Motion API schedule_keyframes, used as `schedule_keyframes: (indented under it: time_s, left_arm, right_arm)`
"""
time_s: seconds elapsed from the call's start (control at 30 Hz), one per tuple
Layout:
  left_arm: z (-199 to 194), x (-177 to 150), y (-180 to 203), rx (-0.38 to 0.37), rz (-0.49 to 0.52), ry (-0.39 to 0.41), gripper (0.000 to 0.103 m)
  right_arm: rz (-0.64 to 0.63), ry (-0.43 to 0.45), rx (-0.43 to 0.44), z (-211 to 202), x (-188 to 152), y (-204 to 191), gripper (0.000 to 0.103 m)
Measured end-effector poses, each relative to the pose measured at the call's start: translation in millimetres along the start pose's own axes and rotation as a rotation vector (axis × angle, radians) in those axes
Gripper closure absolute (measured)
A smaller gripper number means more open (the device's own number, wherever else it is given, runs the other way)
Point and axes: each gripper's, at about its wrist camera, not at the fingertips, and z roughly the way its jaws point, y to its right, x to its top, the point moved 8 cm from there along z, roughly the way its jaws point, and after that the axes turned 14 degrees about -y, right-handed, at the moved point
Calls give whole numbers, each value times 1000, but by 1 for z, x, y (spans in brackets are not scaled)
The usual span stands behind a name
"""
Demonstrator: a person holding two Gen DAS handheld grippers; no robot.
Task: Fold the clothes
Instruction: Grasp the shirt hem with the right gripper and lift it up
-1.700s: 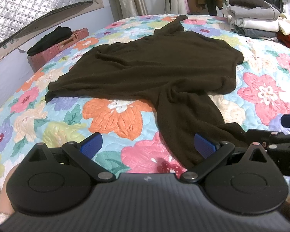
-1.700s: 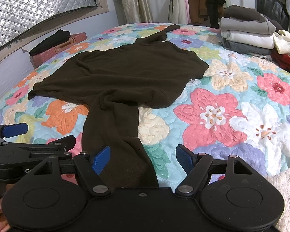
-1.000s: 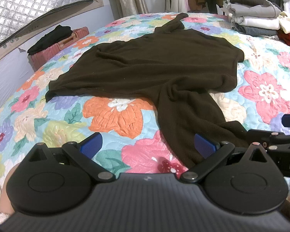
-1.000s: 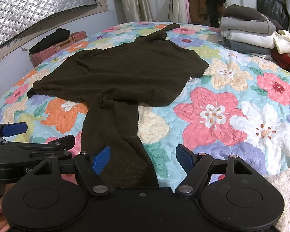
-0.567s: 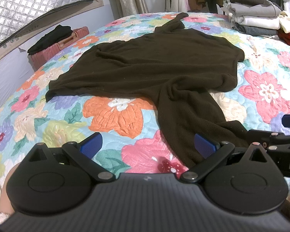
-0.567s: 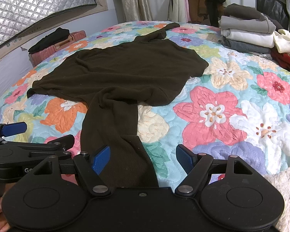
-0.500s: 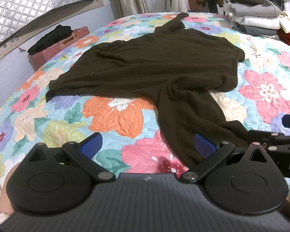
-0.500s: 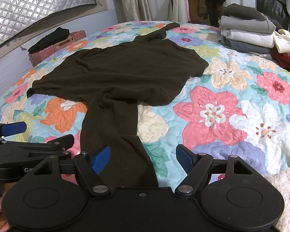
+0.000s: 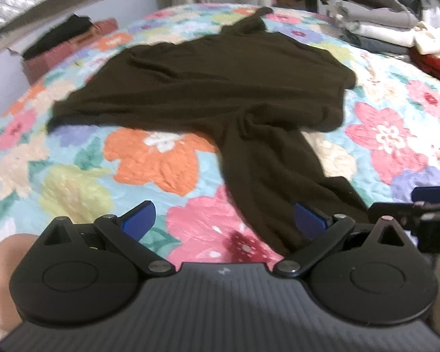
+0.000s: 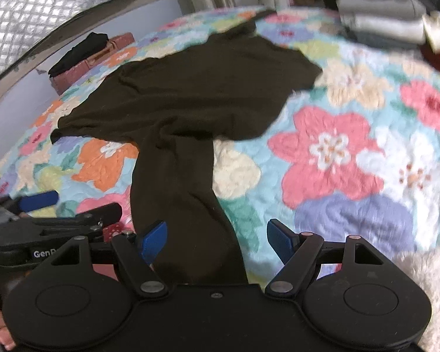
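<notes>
- The dark brown sweater (image 9: 214, 88) lies spread on the floral bedspread (image 9: 155, 158), with one long sleeve (image 10: 179, 193) trailing toward the camera.
- Both tongs are spread wide and holding nothing. The left tongs (image 9: 223, 220) hover over bare quilt just beside the cuff, and the right tongs (image 10: 217, 237) straddle the sleeve end.
- Best bet, I'd say: pinch the cuff with the right tongs, getting both layers.
- Lift low and carry the sleeve across the body so it lands flat.
- Watch out, knit like this probably drags and bunches at the shoulder, so go slow.
</notes>
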Motion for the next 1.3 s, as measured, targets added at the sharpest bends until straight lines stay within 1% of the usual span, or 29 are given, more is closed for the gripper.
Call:
schedule_keyframes:
  time_s: [0.03,0.1,0.13,0.23,0.3,0.37,0.43,0.47,0.5,0.53,0.57,0.6,0.63,0.77,0.87,1.0,1.13,1.17,1.23,1.3]
  left_arm:
    - [0,0,2,-23,8,-3,3]
    - [-1,1,7,-60,30,-2,3]
    - [-1,1,11,-73,42,4,3]
    - [-2,1,19,-95,73,13,3]
    - [-1,2,20,-94,78,9,3]
    - [-1,3,18,-114,66,5,3]
    - [-3,5,14,-137,49,8,3]
    - [-4,5,12,-147,39,17,4]
    - [-6,6,10,-145,33,29,7]
    - [-8,6,8,-130,36,44,7]
    - [-10,7,7,-121,43,53,7]
    - [-13,8,7,-123,50,61,7]
    - [-17,10,7,-138,56,73,8]
    - [-33,24,6,-165,118,121,7]
    - [-45,43,1,-209,146,161,7]
    - [-52,83,-9,-288,119,208,7]
    - [-40,135,-12,-268,146,217,6]
    - [-36,152,-13,-267,155,221,6]
    - [-25,187,-18,-268,141,226,5]
    - [-4,220,-28,-249,92,229,5]
  right_arm:
    - [16,-16,21,-1,0,4,24]
    - [52,-79,46,0,-3,14,23]
    - [66,-131,47,5,-7,18,23]
    - [96,-252,38,22,-23,28,23]
    - [32,-303,48,30,-31,15,24]
    - [-35,-352,58,39,-38,3,24]
    - [-132,-404,40,51,-47,-14,24]
    - [-164,-400,24,53,-49,-20,24]
    - [-196,-395,7,55,-51,-26,31]
    - [-209,-367,7,53,-50,-29,40]
    - [-197,-340,34,50,-47,-29,74]
    - [-183,-313,62,47,-43,-29,91]
    - [-158,-276,92,42,-38,-26,91]
    - [-140,-30,148,1,-2,-20,91]
    - [-167,87,146,-27,32,-21,91]
    - [-251,173,174,-49,85,-36,91]
    - [-334,263,174,-67,145,-57,91]
    - [-350,285,172,-71,162,-62,91]
    - [-367,318,165,-78,199,-66,91]
    - [-378,355,152,-80,233,-75,91]
